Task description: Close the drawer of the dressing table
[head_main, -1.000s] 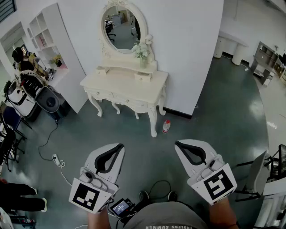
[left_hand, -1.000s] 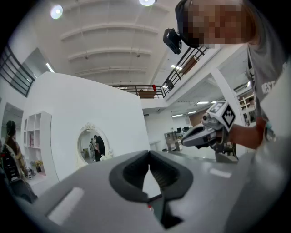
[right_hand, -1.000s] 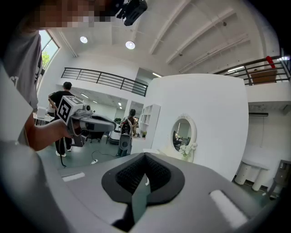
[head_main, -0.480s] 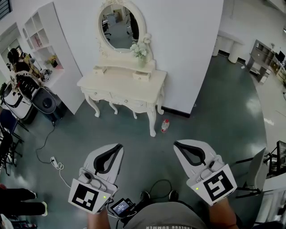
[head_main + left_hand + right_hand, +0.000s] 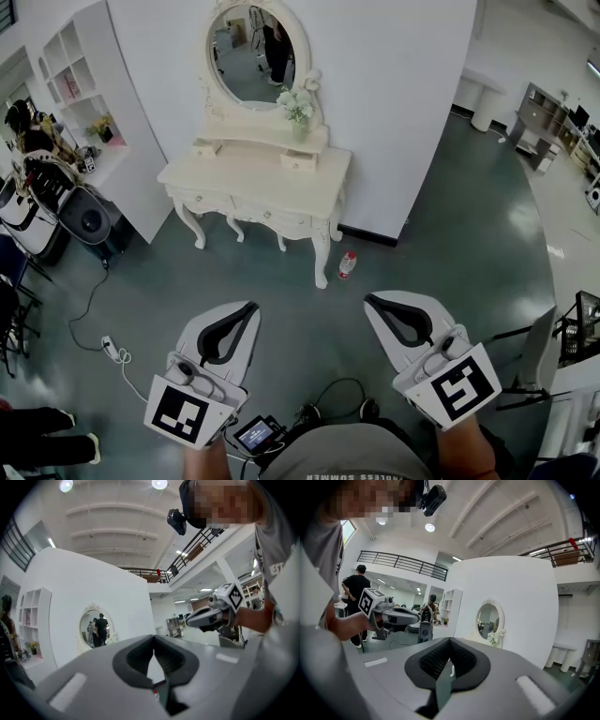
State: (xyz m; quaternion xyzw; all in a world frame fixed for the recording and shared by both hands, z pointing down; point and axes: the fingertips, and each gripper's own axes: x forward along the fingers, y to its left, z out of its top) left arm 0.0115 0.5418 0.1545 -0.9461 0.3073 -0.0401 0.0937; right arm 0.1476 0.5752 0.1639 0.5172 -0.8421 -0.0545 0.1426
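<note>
Head view is showing the left gripper (image 5: 253,307) and right gripper (image 5: 370,301) hovering side by side, both jaws pinching shut on nothing. Farther off, a bottle (image 5: 347,264) is sitting by the leg of the dressing table (image 5: 272,187), which is standing against the white wall (image 5: 394,94), well apart from both grippers.

print on the person's shirt, square markers on the gripper cubes
in the head view the grey shirt (image 5: 356,459) shows "ndless summer" at the picture's bottom edge, the start cut off; in the left gripper view it shows "est". the cubes of the left gripper (image 5: 251,309) and right gripper (image 5: 373,303) carry black-and-white markers, a pattern only.
</note>
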